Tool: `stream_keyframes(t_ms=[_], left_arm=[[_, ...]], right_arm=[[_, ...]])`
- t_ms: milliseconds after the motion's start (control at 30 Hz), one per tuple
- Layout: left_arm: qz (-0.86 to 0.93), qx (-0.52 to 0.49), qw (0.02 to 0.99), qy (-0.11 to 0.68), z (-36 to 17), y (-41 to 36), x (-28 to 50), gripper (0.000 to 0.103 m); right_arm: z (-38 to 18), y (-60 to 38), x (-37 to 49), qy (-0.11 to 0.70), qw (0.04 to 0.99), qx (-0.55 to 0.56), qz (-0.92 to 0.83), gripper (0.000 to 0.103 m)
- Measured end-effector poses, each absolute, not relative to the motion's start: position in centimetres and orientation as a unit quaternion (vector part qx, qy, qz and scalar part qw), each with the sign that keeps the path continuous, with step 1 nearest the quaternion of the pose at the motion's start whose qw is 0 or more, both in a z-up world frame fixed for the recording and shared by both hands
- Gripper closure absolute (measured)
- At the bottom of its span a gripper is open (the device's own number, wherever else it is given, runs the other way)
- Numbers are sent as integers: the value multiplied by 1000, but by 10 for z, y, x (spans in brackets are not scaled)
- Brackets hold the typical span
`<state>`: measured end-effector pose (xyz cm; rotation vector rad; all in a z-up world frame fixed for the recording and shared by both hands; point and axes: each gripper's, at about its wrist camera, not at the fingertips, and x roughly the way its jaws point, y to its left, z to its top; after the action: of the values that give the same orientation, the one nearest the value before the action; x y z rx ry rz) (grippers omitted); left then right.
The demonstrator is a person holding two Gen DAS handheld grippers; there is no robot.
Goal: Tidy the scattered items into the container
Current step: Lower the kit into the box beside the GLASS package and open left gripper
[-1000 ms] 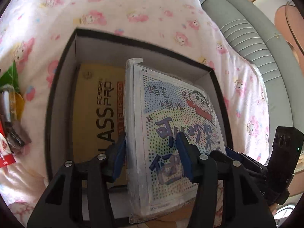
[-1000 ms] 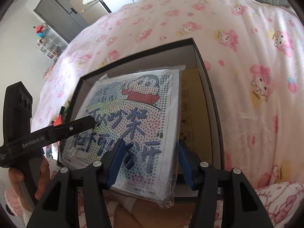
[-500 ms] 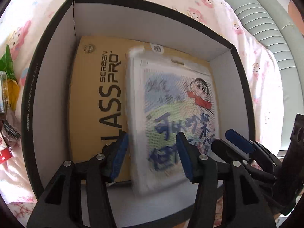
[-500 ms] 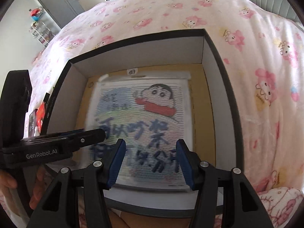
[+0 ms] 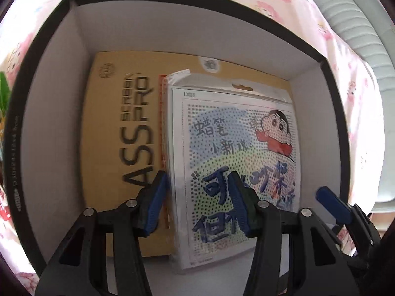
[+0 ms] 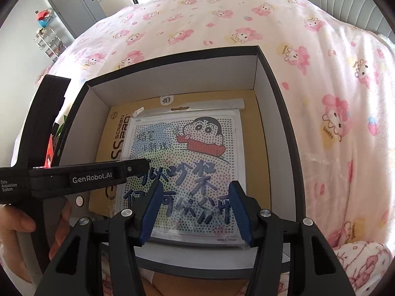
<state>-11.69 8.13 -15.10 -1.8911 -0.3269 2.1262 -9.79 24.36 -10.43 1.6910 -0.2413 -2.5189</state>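
Observation:
A black box with white inner walls [image 5: 185,37] [image 6: 172,81] stands on the bed. A tan screen-protector carton [image 5: 118,128] [image 6: 113,135] lies flat on its floor. On top of that rests a plastic-wrapped cartoon packet [image 5: 234,148] [image 6: 187,153], toward the box's right side. My left gripper [image 5: 197,202] [image 6: 140,166] hovers over the packet's near left corner, one pad by its left edge, the other above its face. My right gripper [image 6: 195,209] [image 5: 333,207] is over the near right corner. Both stand open, and neither squeezes the packet.
A pink cartoon-print blanket [image 6: 321,74] surrounds the box. A grey padded headboard [image 5: 358,37] runs along the right. Loose packets [image 5: 3,93] [image 6: 49,155] lie left of the box. A hand [image 6: 19,222] holds the left gripper's handle. A grey cabinet [image 6: 74,7] stands far behind.
The cartoon packet was tilted up above the box's near edge; it has come down and now lies flat on the tan carton. Both grippers tipped downward, the left one sinking closer to the box.

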Motion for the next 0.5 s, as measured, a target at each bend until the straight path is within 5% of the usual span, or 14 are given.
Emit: stream_keyframes(t_ms=[500], left_arm=[[725, -647, 185, -149, -141, 68, -60, 62]], right_arm=[[-120, 230, -101, -73, 55, 572, -815, 52]])
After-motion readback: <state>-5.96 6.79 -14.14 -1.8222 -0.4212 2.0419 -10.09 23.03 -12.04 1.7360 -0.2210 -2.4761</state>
